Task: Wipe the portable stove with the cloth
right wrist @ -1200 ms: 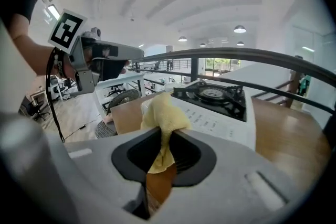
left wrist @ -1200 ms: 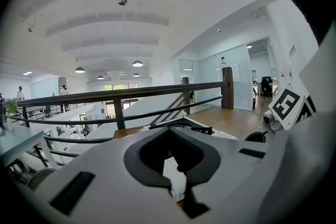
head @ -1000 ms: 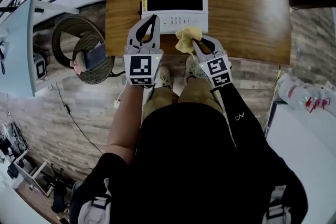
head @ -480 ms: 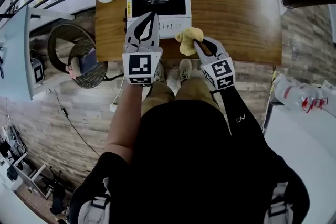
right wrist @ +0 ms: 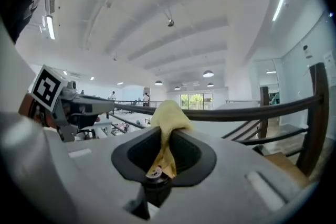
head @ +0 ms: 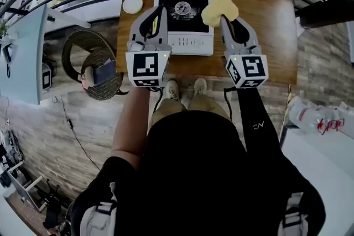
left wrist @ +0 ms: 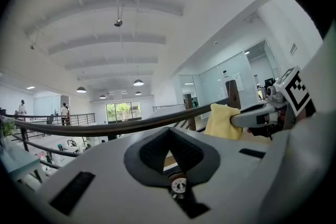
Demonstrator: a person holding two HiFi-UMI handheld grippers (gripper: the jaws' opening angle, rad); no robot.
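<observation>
Portable stove point(head: 191, 41): it sits on the wooden tabletop point(head: 260, 25), with a round burner in its dark top and a control strip along its near edge.
Cloth point(head: 219, 8): yellow and bunched, it is at the stove's far right corner; contact with the stove cannot be told.
Right gripper point(head: 224, 18): to the stove's right, its jaws are clamped on the cloth point(right wrist: 169, 118), which bulges out past the tips.
Left gripper point(head: 160, 10): over the stove's left edge, its jaws are closed together with nothing between them.
White disc point(head: 132, 4): it lies on the tabletop just left of the stove's far left corner.
</observation>
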